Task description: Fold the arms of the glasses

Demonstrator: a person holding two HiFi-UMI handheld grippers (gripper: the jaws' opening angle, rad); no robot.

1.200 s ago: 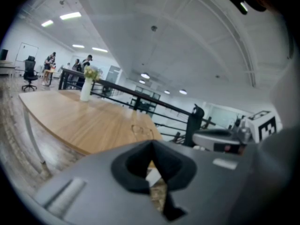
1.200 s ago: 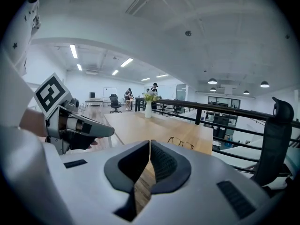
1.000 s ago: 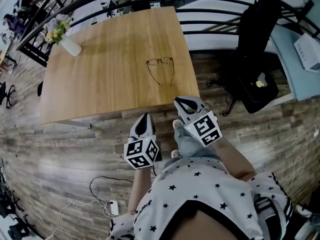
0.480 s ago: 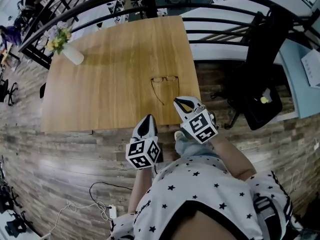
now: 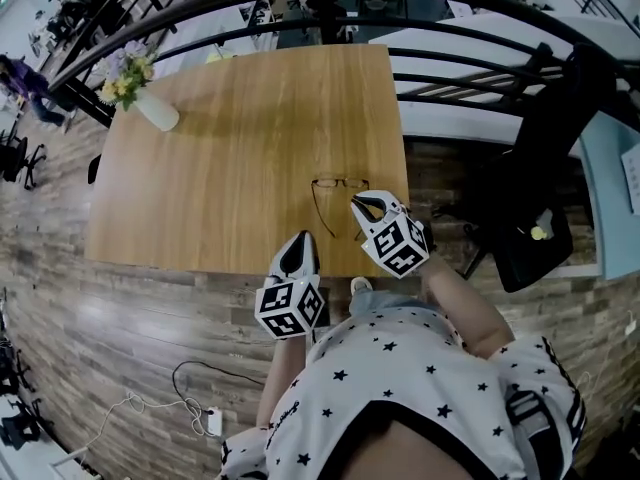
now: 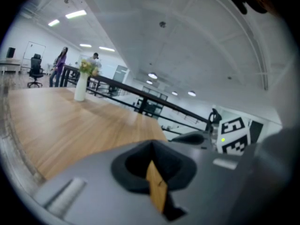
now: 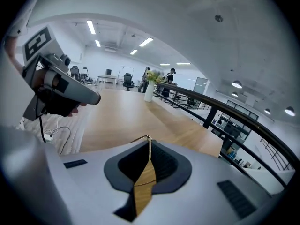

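Note:
The thin-framed glasses (image 5: 338, 184) lie on the wooden table (image 5: 230, 158) near its front right corner, with both arms unfolded and pointing toward me. My right gripper (image 5: 362, 202) is shut and empty, and its tip hovers over the glasses' right arm just behind the lenses. My left gripper (image 5: 303, 238) is also shut and empty, and hangs at the table's front edge, left of the glasses. In the left gripper view the shut jaws (image 6: 151, 150) face along the tabletop, with the right gripper (image 6: 190, 138) beside them. In the right gripper view the shut jaws (image 7: 149, 143) hide most of the glasses.
A white vase of flowers (image 5: 150, 103) stands at the table's far left corner. A black railing (image 5: 420, 38) runs behind the table. A black office chair (image 5: 545, 178) stands to the right. Cables (image 5: 180, 398) lie on the plank floor at my left.
Both grippers have moved forward to the table. The right one has sunk over the glasses' right arm and rolled. The left one now reaches the front edge. Both stayed shut.

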